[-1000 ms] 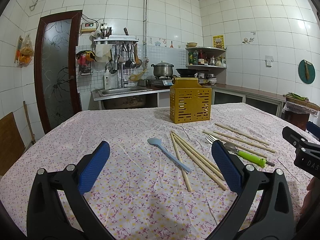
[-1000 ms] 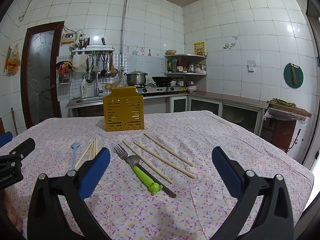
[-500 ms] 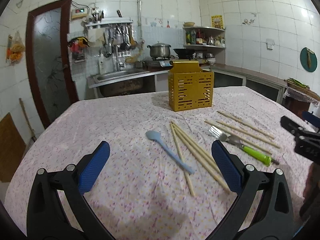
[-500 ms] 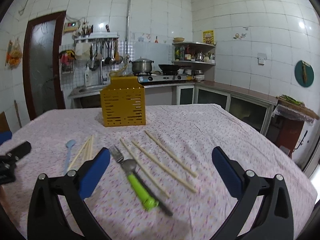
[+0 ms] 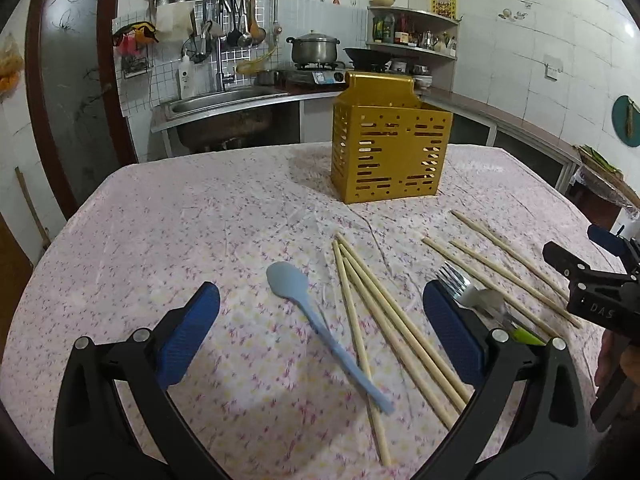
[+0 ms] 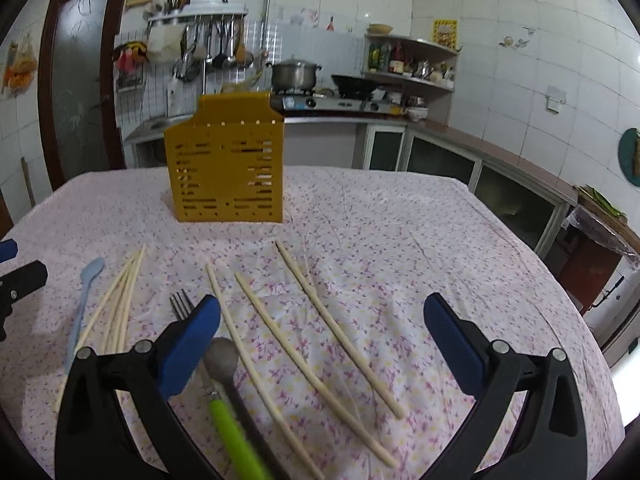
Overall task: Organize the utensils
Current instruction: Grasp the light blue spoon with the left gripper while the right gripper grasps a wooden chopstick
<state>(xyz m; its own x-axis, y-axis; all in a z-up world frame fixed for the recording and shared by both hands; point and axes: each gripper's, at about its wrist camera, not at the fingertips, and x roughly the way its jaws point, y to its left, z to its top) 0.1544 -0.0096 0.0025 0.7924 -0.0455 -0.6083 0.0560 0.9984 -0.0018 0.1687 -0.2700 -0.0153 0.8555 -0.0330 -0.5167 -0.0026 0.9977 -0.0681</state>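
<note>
Both hand-held grippers, left [image 5: 320, 338] and right [image 6: 322, 340], gape wide and empty over the desk [image 5: 160, 216], so pickup seems not yet begun: the spoon [image 5: 316, 324] lies at the left's 12 o'clock, the holder [image 5: 390, 152] beyond; next needs lowering and closing.

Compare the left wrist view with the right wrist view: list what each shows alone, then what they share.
Left wrist only: the left gripper, open over the blue spoon.
Right wrist only: the right gripper, open over three separate chopsticks, and the table's right edge.
Both: the yellow holder, the blue spoon, the bundled chopsticks, the fork.
</note>
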